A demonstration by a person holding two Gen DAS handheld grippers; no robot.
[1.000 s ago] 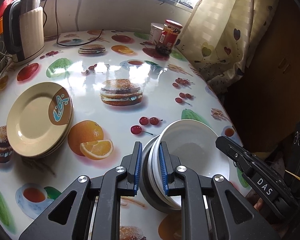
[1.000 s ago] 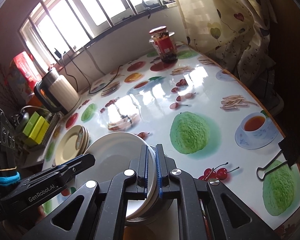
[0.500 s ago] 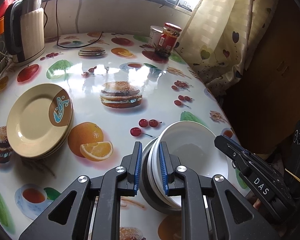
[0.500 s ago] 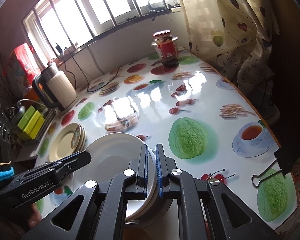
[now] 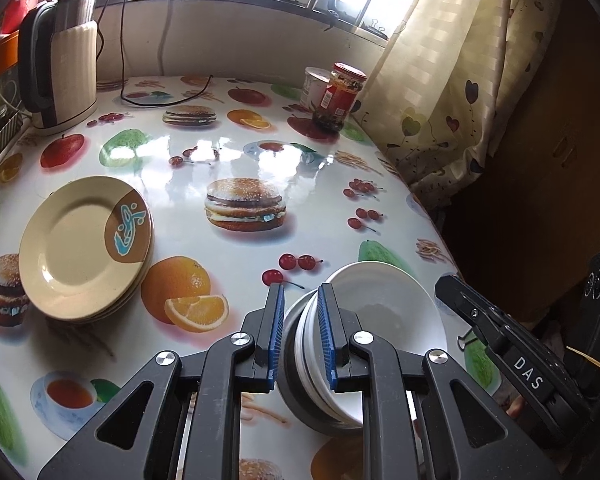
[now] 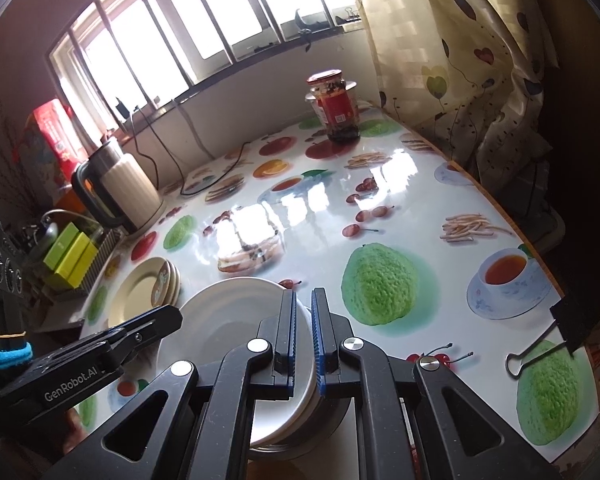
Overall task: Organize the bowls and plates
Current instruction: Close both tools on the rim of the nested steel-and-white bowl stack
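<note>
left wrist: close, angled down over table (image 5: pixel 320 168) | right wrist: same | shared: bowl stack (image 5: pixel 380 312)

The left gripper (image 5: pixel 300 336) reaches in from six o'clock, its blue-padded jaws clamped on the near rim of a stack of white bowls (image 5: pixel 384 312) that sits at about five o'clock on the table (image 5: pixel 228 152), which wears a glossy cloth printed with burgers, oranges and cherries. The right gripper (image 5: pixel 512 356) comes in from four o'clock, its black tip just beside the far rim of the bowls. At nine o'clock lies a stack of beige plates (image 5: pixel 80 246) with a brown patch and blue mark. A kettle (image 5: pixel 64 60) stands at eleven o'clock, a red-lidded jar (image 5: pixel 340 98) at one o'clock with a white tub (image 5: pixel 314 86) just behind it, and a heart-patterned curtain (image 5: pixel 452 64) hangs at two o'clock.
</note>
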